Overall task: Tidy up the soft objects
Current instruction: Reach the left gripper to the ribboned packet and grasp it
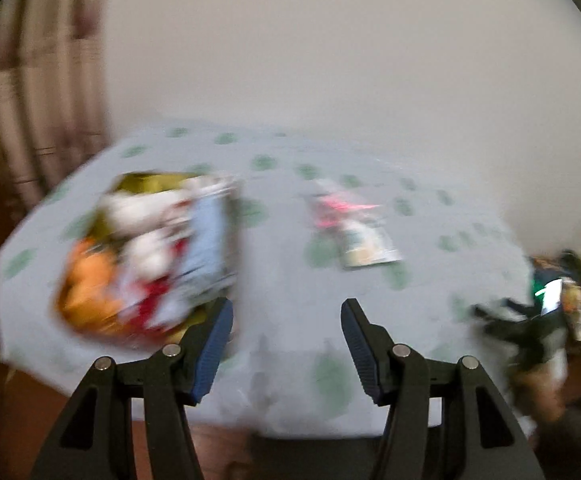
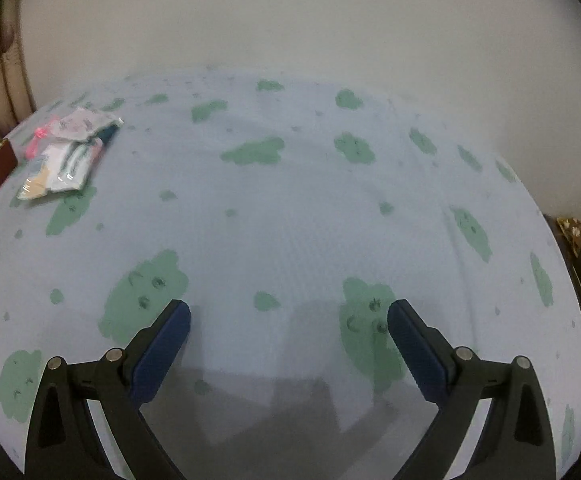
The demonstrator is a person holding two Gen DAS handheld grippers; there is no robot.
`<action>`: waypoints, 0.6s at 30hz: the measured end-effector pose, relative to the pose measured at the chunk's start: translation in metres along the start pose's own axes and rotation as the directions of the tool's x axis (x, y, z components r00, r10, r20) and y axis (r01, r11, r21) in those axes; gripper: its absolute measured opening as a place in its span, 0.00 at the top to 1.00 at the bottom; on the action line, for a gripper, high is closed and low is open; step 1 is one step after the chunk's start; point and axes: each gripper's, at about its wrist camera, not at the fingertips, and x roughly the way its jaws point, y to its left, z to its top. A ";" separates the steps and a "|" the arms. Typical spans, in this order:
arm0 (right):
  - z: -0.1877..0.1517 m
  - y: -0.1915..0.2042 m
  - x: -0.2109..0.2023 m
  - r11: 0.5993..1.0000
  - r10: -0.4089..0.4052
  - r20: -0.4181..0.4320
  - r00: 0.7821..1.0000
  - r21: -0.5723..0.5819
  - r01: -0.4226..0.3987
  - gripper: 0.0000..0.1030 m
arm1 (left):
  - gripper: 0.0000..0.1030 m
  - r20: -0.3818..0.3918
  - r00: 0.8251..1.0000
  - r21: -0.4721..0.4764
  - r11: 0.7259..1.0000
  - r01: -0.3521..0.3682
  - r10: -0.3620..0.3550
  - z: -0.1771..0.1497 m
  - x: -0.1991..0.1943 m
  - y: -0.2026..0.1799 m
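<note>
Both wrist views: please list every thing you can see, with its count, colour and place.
box of soft objects: one, brownish box, contents white, orange, red and pale blue; left part of the table in the left wrist view, blurred.
clear packets: a small pile, count unclear, white, pink and green; on the cloth, far left in the right wrist view.
tablecloth: one, pale blue with green blotches; covers the table.
curtain: one, beige with brown bands; behind the table on the left.
wall: plain off-white; behind the table.
clutter: dark, mixed colours; right edge, too blurred to name.
left gripper: one, black with blue pads, open, empty.
right gripper: one, same colours, open, empty.
</note>
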 end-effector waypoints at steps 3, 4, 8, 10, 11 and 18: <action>-0.002 0.006 0.000 0.999 -0.003 0.011 1.000 -0.034 0.004 0.04 | 0.44 -0.059 0.992 0.000 0.994 0.112 -0.111 0.039 0.034 -0.021; -0.003 0.007 -0.002 0.999 0.009 0.013 1.000 -0.043 -0.008 0.04 | 0.44 -0.078 0.987 -0.015 0.990 0.142 -0.143 0.051 0.046 -0.023; -0.001 0.008 -0.001 0.998 0.045 0.024 0.999 -0.045 -0.044 0.04 | 0.44 -0.177 0.955 -0.137 0.967 0.216 -0.238 0.094 0.115 -0.022; 0.001 0.007 -0.001 0.997 0.065 0.030 0.997 -0.032 -0.064 0.04 | 0.44 -0.230 0.938 -0.185 0.958 0.218 -0.258 0.109 0.149 -0.017; 0.001 0.005 -0.002 0.997 0.078 0.032 0.996 -0.023 -0.078 0.04 | 0.44 -0.250 0.931 -0.219 0.952 0.213 -0.266 0.115 0.165 -0.013; 0.003 0.004 0.006 0.992 0.127 0.007 0.992 -0.006 -0.127 0.03 | 0.44 -0.333 0.888 -0.311 0.926 0.216 -0.319 0.130 0.229 -0.003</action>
